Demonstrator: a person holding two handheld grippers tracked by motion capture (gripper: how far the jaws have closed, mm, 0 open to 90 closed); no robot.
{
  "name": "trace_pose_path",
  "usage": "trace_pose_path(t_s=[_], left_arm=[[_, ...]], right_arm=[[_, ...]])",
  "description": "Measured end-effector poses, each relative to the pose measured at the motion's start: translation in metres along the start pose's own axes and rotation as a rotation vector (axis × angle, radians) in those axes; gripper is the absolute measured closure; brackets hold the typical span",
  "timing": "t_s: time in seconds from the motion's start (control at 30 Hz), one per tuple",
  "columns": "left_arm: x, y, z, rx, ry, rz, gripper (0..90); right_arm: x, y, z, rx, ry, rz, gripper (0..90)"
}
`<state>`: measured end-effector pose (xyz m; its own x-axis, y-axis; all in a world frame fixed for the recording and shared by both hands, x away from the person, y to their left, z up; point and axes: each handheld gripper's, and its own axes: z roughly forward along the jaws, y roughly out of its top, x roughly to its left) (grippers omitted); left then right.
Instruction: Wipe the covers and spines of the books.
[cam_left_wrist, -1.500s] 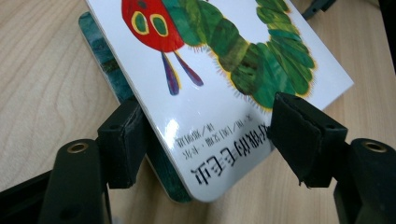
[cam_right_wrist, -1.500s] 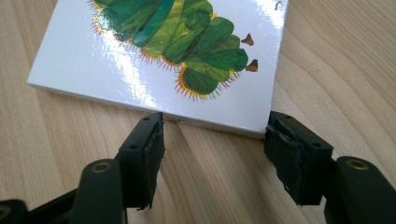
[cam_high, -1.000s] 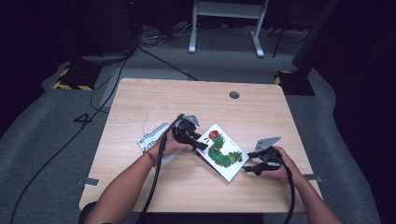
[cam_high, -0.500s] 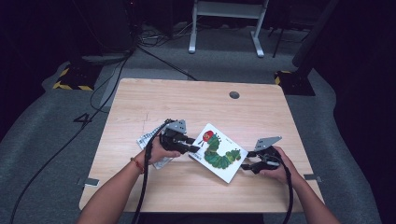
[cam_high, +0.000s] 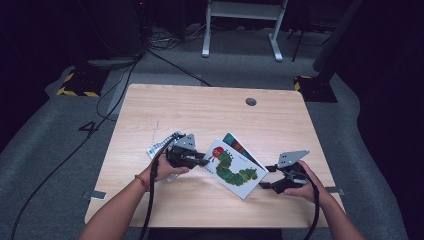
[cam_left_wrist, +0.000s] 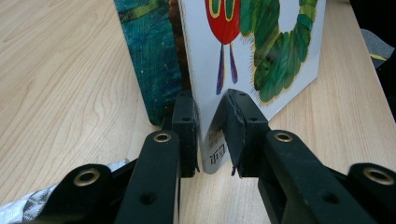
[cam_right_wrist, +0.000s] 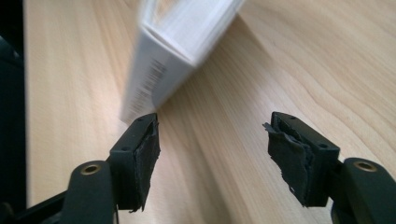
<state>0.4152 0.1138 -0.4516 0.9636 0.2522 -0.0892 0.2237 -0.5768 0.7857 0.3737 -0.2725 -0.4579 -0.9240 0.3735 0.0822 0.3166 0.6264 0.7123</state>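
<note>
A picture book (cam_high: 232, 170) with a white cover showing a green caterpillar lies at the table's near middle. Its front cover is raised off a teal inner page (cam_high: 239, 145). My left gripper (cam_high: 205, 161) reaches the book's left edge. In the left gripper view its jaws have just been closing, and the left gripper (cam_left_wrist: 210, 100) stands shut on the cover's (cam_left_wrist: 261, 51) lower edge. My right gripper (cam_high: 265, 178) is at the book's right corner. In the right gripper view the right gripper (cam_right_wrist: 212, 123) has just been opening, with the blurred book corner (cam_right_wrist: 159, 74) just ahead of one pad.
A black-and-white printed packet (cam_high: 160, 147) lies under my left hand. The wooden table (cam_high: 200, 110) has a round cable hole (cam_high: 251, 102) at the far right. Cables trail from both grippers toward the near edge. The floor beyond is dark, with cords and a white stand.
My left gripper has drawn leftward and toward the near edge, and its jaws have closed on the book's cover. The cover now stands raised. My right gripper has lifted slightly.
</note>
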Motion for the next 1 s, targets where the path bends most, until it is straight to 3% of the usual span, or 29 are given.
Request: trace_pose_path(t_s=[0.2,0.37,0.47,0.5,0.63,0.83,0.9,1.0], left_arm=[[-0.005,-0.004,0.001,-0.005,0.016,-0.011,74.8],[-0.01,-0.006,0.004,-0.016,0.019,-0.013,74.8],[-0.013,-0.006,0.007,-0.017,0.029,-0.009,74.4],[-0.015,-0.006,0.01,-0.007,0.039,-0.009,74.2],[-0.016,-0.006,0.013,0.001,0.045,0.001,73.7],[-0.016,-0.008,0.017,0.027,0.075,-0.007,73.0],[-0.014,-0.009,0.015,0.021,0.095,-0.018,71.1],[-0.009,-0.012,0.008,0.003,0.08,-0.03,65.7]], right_arm=[[0.016,0.013,-0.01,-0.076,0.026,-0.006,31.9],[0.025,0.02,-0.008,-0.091,0.023,-0.02,32.7],[0.029,0.025,-0.003,-0.089,-0.007,-0.022,34.6],[0.032,0.027,0.0,-0.092,-0.035,-0.028,40.3],[0.032,0.029,0.004,-0.114,-0.068,-0.023,49.0],[0.032,0.031,0.008,-0.146,-0.057,-0.02,56.6],[0.034,0.033,0.008,-0.158,-0.046,-0.03,63.8],[0.036,0.036,0.009,-0.168,-0.049,-0.053,67.4]])
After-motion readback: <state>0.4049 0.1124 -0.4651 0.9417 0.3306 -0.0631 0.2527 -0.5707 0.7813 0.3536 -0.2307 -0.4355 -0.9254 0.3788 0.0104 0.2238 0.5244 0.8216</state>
